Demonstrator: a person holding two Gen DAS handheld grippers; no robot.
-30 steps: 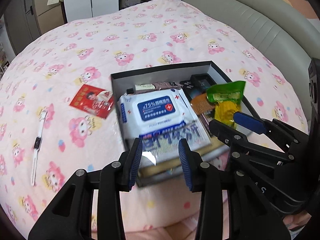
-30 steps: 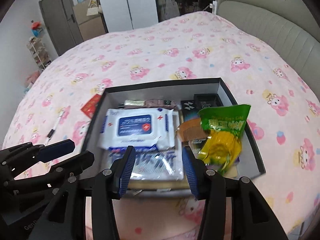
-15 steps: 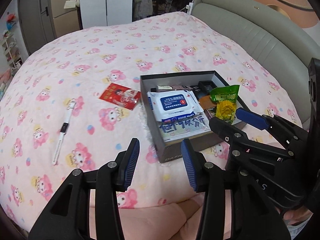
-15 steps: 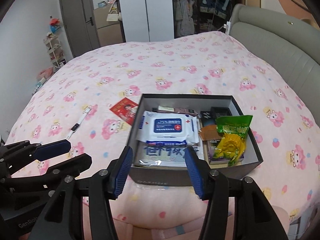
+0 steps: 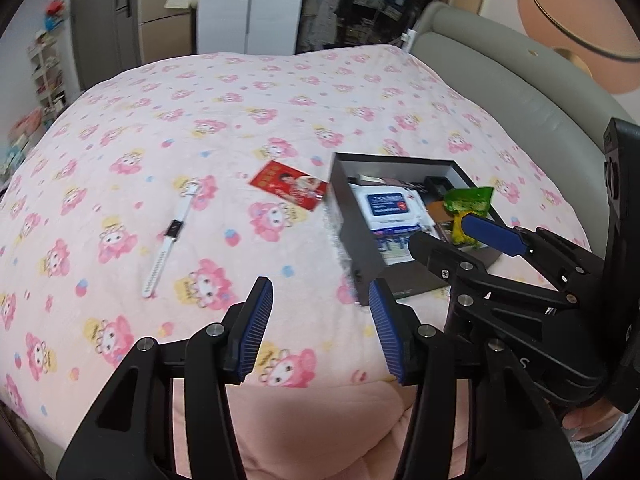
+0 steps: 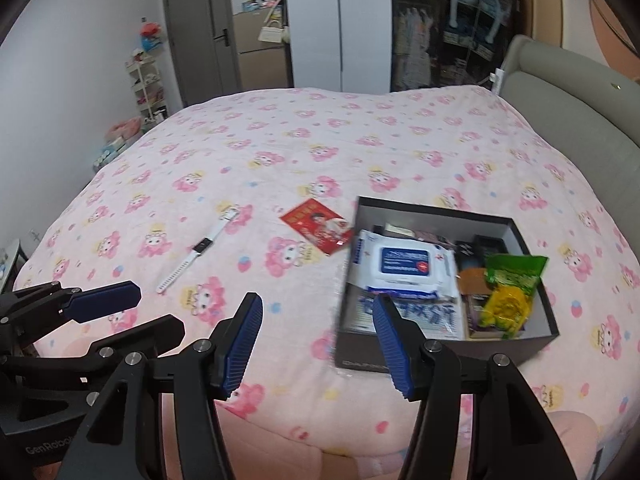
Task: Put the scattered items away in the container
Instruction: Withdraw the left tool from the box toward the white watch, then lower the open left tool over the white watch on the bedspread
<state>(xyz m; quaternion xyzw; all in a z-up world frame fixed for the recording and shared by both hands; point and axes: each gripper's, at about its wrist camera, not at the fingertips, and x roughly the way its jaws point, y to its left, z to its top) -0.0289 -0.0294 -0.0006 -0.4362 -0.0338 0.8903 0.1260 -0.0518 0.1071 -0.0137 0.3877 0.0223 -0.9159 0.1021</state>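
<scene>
A black open box sits on the pink bed at the right; it also shows in the left wrist view. It holds a white-and-blue wipes pack, a green-and-yellow snack bag and other small items. A red packet lies just left of the box, and a white smartwatch lies further left. My left gripper and my right gripper are both open and empty, held above the bed's near edge, short of the box.
The pink cartoon-print bedspread covers the bed. A grey padded headboard runs along the right. A white wardrobe, a grey door and a shelf with toys stand beyond the bed.
Both grippers have pulled back and up from the box, so the whole bed shows. The left view has swung left, bringing the watch and red packet toward the middle.
</scene>
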